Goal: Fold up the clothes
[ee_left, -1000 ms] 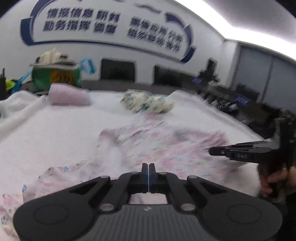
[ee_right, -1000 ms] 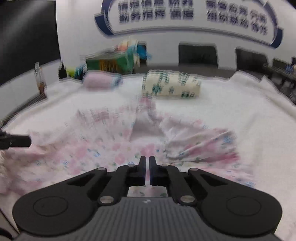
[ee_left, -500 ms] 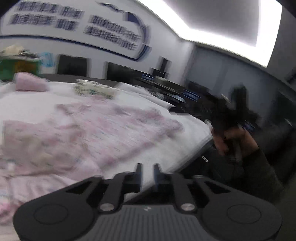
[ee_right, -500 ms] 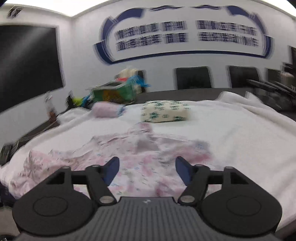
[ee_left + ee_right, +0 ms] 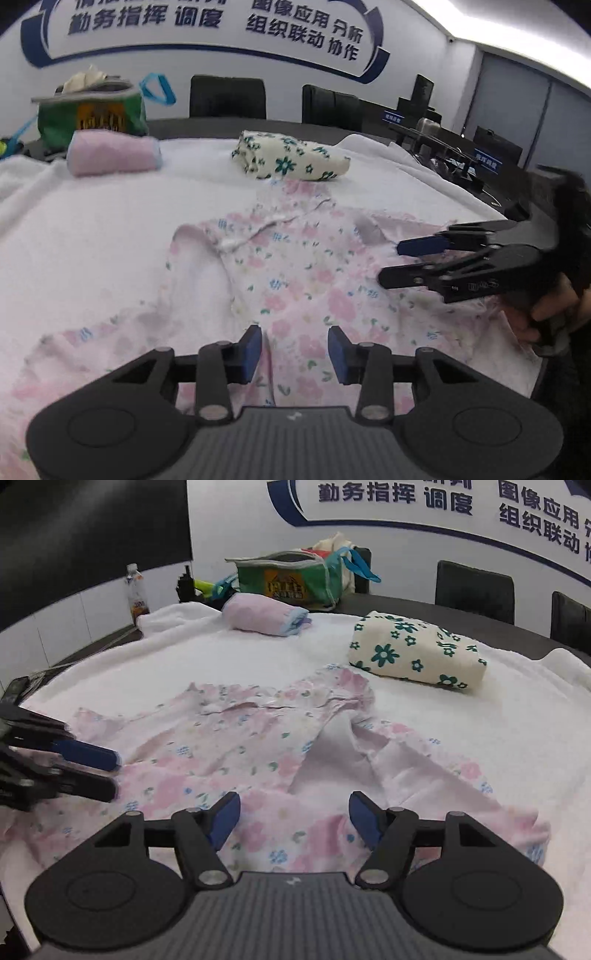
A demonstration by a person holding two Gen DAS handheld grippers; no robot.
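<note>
A pink floral garment [image 5: 295,288] [image 5: 236,753] lies spread and rumpled on the white towel-covered table [image 5: 92,221] [image 5: 498,716]. My left gripper [image 5: 294,349] hovers open over the garment's near edge, nothing between its fingers. My right gripper [image 5: 293,818] is open too, above the near part of the cloth. In the left wrist view the right gripper [image 5: 395,264] reaches in from the right, held by a hand [image 5: 546,314]. In the right wrist view the left gripper [image 5: 110,775] enters from the left.
A folded cream cloth with green flowers [image 5: 288,160] [image 5: 417,651] and a rolled pink cloth [image 5: 114,153] [image 5: 264,614] lie at the back. Behind them stands a green bag [image 5: 92,110] [image 5: 291,579]. A bottle [image 5: 136,594] stands at the far left. Dark chairs [image 5: 227,98] line the wall.
Both grippers were shut on the garment a second ago; they let go and opened, swung up and away, and now hover open over the laid-out cloth.
</note>
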